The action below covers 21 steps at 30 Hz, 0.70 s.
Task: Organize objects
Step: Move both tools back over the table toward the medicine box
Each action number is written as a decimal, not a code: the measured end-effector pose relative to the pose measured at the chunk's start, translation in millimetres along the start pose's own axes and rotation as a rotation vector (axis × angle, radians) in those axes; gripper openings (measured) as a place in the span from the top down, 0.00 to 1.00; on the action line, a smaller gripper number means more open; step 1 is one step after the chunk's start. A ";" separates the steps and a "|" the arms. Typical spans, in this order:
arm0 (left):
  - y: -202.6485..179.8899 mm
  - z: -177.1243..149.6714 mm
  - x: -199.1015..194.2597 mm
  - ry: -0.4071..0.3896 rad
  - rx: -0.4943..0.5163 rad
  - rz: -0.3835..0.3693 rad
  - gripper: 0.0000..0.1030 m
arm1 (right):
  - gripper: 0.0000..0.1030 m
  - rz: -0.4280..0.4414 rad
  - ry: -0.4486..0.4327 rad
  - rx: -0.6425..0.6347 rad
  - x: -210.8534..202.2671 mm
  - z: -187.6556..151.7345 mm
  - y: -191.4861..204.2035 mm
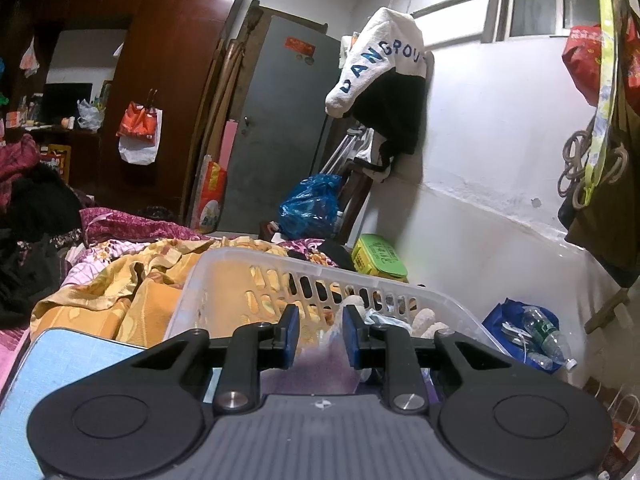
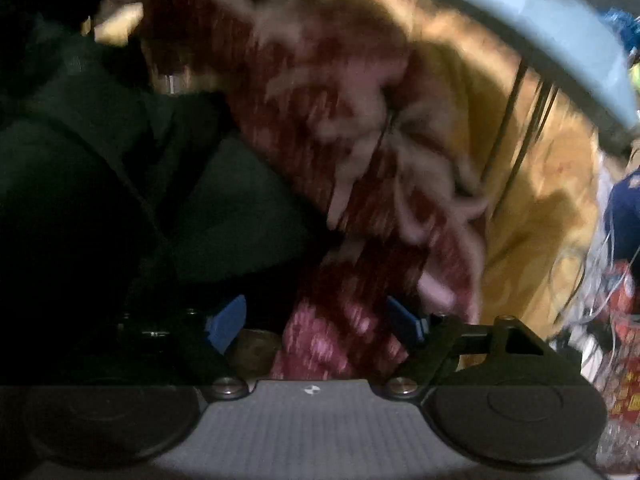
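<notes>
In the left wrist view, my left gripper [image 1: 320, 336] hangs over the near end of a clear slotted plastic basket [image 1: 224, 268]. Its blue pads [image 1: 290, 334] stand apart with nothing between them. The basket holds a pale plush item [image 1: 426, 318] and a light blue mask [image 1: 380, 318]. The right wrist view is blurred. My right gripper [image 2: 316, 324] is spread wide, and a maroon and pink patterned cloth [image 2: 344, 184] lies between and beyond its fingers. A small brown round object [image 2: 252, 348] sits by the left pad; I cannot identify it.
Yellow bedding [image 1: 132, 292] and dark clothes [image 1: 36, 208] cover the bed. A light blue board [image 1: 72, 364] lies at the near left. By the white wall stand a green box [image 1: 378, 258], a blue bag of bottles [image 1: 528, 332] and a chair with a blue plastic bag [image 1: 310, 206].
</notes>
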<state>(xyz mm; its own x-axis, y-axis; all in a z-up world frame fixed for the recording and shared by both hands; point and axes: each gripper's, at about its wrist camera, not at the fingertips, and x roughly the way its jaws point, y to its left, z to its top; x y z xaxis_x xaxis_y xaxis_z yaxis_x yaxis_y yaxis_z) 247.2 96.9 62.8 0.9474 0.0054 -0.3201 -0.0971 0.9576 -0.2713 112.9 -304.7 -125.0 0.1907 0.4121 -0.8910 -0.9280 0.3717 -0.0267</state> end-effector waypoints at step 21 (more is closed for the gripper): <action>-10.1 -119.2 -121.9 0.003 0.197 -0.144 0.20 | 0.00 -0.177 -0.873 0.253 -17.0 112.6 0.3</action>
<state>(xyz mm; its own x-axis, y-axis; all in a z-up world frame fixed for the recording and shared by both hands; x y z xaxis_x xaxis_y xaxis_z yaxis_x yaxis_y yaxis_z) 96.4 52.2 -3.6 0.9463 -0.1359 -0.2935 0.1005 0.9861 -0.1324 145.4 -217.9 -58.8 0.5920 0.7744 -0.2231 -0.7844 0.6172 0.0610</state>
